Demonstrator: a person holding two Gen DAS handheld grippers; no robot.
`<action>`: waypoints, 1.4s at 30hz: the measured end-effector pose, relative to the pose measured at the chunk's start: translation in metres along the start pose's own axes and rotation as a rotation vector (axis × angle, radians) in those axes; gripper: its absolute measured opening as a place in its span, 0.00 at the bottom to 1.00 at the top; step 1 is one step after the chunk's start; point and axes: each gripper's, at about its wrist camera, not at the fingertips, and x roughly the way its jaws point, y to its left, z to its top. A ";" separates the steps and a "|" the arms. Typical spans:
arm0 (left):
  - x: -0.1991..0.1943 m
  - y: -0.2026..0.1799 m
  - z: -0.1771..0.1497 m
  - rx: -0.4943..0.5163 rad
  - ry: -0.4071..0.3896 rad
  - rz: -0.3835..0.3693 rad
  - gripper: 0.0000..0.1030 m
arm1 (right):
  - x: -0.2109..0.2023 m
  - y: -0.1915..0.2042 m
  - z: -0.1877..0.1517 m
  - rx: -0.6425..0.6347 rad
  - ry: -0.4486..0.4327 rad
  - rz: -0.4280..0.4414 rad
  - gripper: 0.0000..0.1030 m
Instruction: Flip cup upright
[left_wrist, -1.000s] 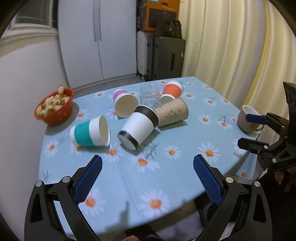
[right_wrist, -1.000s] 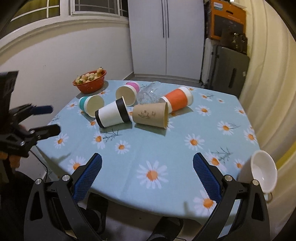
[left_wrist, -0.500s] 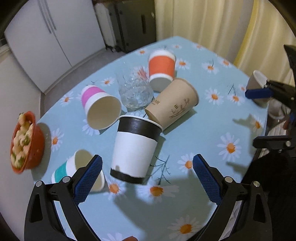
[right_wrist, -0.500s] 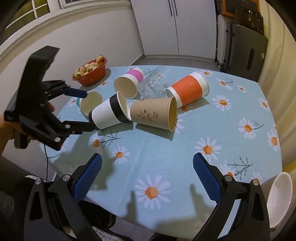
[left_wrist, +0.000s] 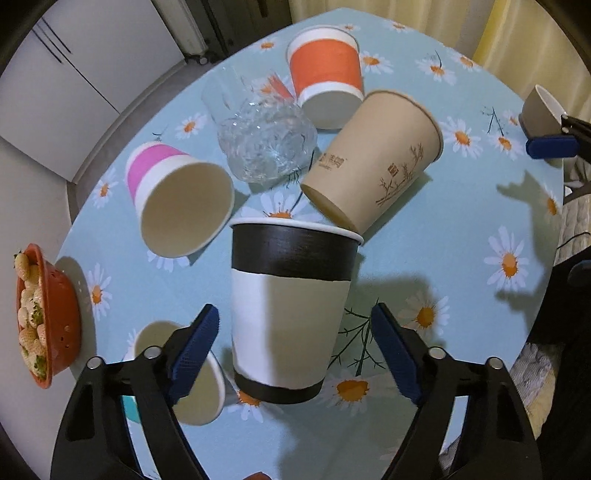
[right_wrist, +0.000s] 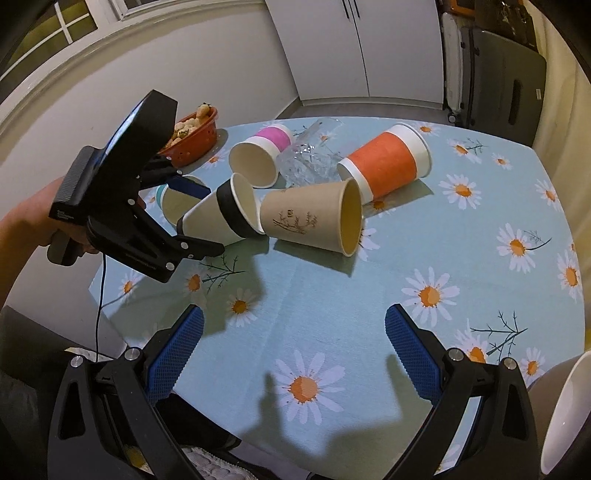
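Observation:
A white paper cup with black bands (left_wrist: 291, 314) lies on its side on the daisy tablecloth, rim pointing away. My left gripper (left_wrist: 293, 350) is open, its blue pads on either side of the cup's base end, not touching. In the right wrist view the same cup (right_wrist: 221, 218) lies between the left gripper's fingers (right_wrist: 192, 188). My right gripper (right_wrist: 295, 354) is open and empty above the table's near edge.
A tan cup (left_wrist: 373, 166), an orange cup (left_wrist: 325, 77), a pink cup (left_wrist: 177, 199), a teal cup (left_wrist: 192, 376) and a clear glass (left_wrist: 262, 147) lie on their sides. A red bowl of fruit (left_wrist: 40, 317) stands left. A grey mug (left_wrist: 541, 110) stands at the right edge.
My left gripper has moved forward and down over the table, bringing its open jaws around the black-and-white cup. The right gripper has moved a little closer to the table.

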 end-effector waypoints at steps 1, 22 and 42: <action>0.002 -0.001 0.001 0.005 0.005 -0.005 0.72 | -0.001 -0.002 0.000 0.000 -0.004 -0.004 0.95; -0.028 -0.007 -0.006 -0.169 0.004 -0.043 0.59 | -0.019 -0.004 -0.007 0.038 -0.024 0.023 0.95; -0.034 -0.066 -0.070 -0.822 -0.133 -0.428 0.59 | -0.071 -0.014 -0.030 0.116 -0.032 0.064 0.95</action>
